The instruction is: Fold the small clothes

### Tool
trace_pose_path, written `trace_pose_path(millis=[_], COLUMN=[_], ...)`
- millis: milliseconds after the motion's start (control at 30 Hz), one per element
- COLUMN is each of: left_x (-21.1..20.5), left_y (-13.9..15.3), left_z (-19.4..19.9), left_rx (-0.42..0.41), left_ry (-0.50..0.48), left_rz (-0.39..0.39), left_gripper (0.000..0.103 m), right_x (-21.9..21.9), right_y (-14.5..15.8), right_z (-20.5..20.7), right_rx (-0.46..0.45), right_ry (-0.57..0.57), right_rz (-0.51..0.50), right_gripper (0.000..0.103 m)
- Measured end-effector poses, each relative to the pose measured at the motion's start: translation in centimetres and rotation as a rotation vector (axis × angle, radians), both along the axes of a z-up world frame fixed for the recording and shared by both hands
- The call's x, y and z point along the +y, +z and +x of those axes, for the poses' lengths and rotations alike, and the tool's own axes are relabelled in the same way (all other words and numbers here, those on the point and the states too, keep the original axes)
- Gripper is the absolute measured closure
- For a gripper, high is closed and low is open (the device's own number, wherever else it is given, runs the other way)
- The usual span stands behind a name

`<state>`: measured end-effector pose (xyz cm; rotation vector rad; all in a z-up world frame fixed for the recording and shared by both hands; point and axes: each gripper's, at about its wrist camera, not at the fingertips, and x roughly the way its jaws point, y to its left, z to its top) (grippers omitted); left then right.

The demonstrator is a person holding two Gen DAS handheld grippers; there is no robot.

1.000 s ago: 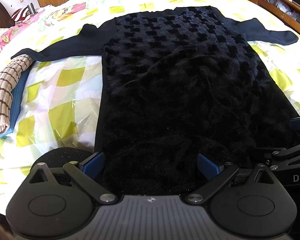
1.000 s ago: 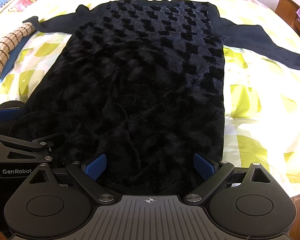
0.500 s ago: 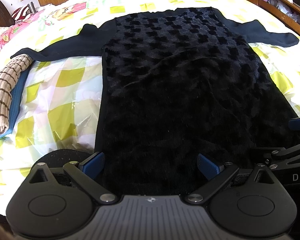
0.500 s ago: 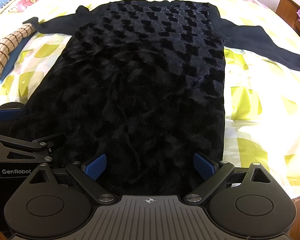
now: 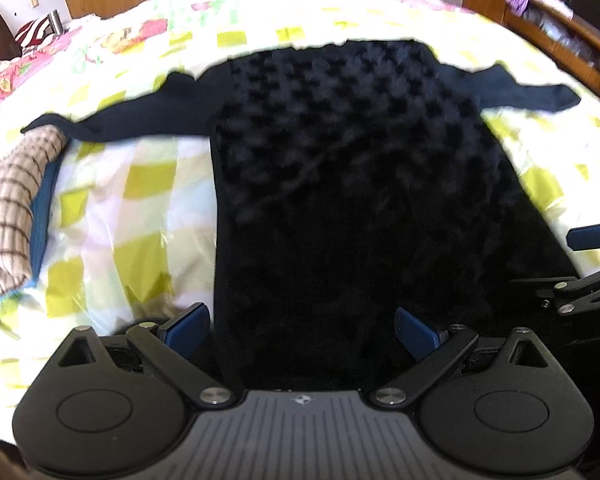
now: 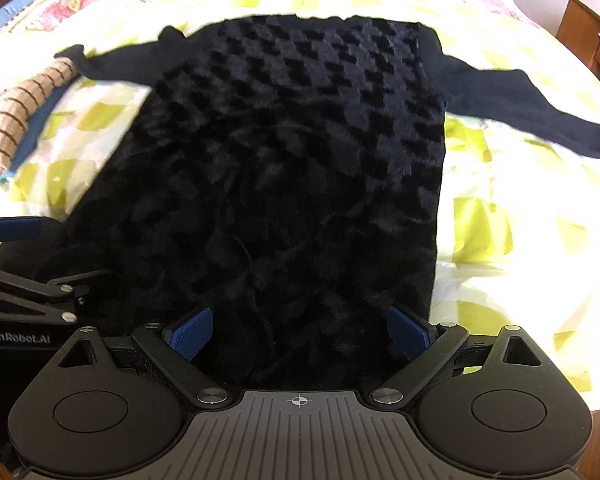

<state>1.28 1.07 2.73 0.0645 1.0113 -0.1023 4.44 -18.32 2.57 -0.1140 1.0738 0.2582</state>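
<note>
Your left gripper (image 5: 302,330) hangs with its jaws spread wide over the near hem of the black sweater (image 5: 352,184), gripping nothing; your right gripper (image 6: 298,332) does the same beside it, nearer the hem's right corner. You have the sweater lying flat on the bed (image 5: 140,184), hem toward you, neck far, both sleeves stretched out sideways. Its body is fuzzy with a raised checker texture and shallow creases. A folded brown-checked cloth (image 5: 8,208) sits left, by the sleeve cuff.
</note>
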Motion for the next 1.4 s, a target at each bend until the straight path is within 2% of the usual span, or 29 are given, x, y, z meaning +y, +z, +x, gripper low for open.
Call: trace_pose_path(millis=[133, 200, 367, 533, 633, 700, 800, 933, 967, 1000, 1033, 1067, 1100, 1200, 1400], left_x=[-0.1, -0.5, -2.7, -5.0, -5.8, -5.4, -3.7, -3.4, -3.8, -4.4, -5.0, -5.6, -6.2, -7.4, -10.6], left_y=[2.3, 2.3, 1.3, -0.8, -2.0, -2.6, -3.7, -5.4, -5.6, -5.8, -6.1, -6.5, -6.9, -7.5, -7.8], left_z=[1.8, 3.6, 9.8, 16.3, 19.1, 20.8, 23.3, 25.7, 26.1, 26.6, 27.1, 27.8, 28.5, 30.2, 34.3], left_rx=[-0.099, -0.130, -0.222, -0.261, -0.323, -0.328, -0.286, -0.267, -0.266, -0.269, -0.271, -0.266, -0.263, -0.264, -0.285], left_ry=[-0.019, -0.018, -0.040, -0.078, -0.093, -0.090, -0.044, -0.010, -0.019, -0.031, -0.041, -0.049, -0.056, -0.056, -0.063], left_rz=[-0.023, -0.023, -0.002, -0.014, 0.058, 0.079, 0.049, 0.008, 0.004, -0.003, -0.008, -0.005, 0.000, 0.005, -0.003], left_gripper=[0.000, 0.000, 0.000, 0.000, 0.000, 0.000, 0.000, 0.000, 0.000, 0.000, 0.000, 0.000, 0.000, 0.000, 0.000], right_x=[-1.8, -3.4, -9.4, -13.6, -15.3, -15.7, -15.8, -16.8, -17.2, -17.7, -18.0, -18.4, -18.9, -20.4, -23.3], right_y=[2.3, 2.4, 0.0, -2.0, -3.1, -3.7, -5.0, -5.7, -5.7, -5.6, -5.6, -5.7, -5.8, -6.4, -6.9], right_z=[1.5, 3.9, 10.8, 15.6, 18.2, 19.6, 21.7, 22.6, 22.6, 22.5, 22.7, 23.1, 23.5, 24.3, 24.2], right_rx=[-0.073, -0.100, -0.070, -0.130, -0.141, -0.147, -0.136, -0.177, -0.191, -0.205, -0.214, -0.220, -0.224, -0.234, -0.297], right_ry=[-0.035, -0.106, -0.321, -0.444, -0.509, -0.518, -0.544, -0.642, -0.670, -0.695, -0.717, -0.735, -0.749, -0.794, -0.877], right_rz=[0.043, 0.065, 0.228, 0.323, 0.375, 0.398, 0.399, 0.488, 0.500, 0.503, 0.501, 0.502, 0.509, 0.556, 0.615], right_gripper=[0.008, 0.008, 0.008, 0.008, 0.008, 0.008, 0.006, 0.009, 0.017, 0.029, 0.037, 0.051, 0.059, 0.071, 0.083])
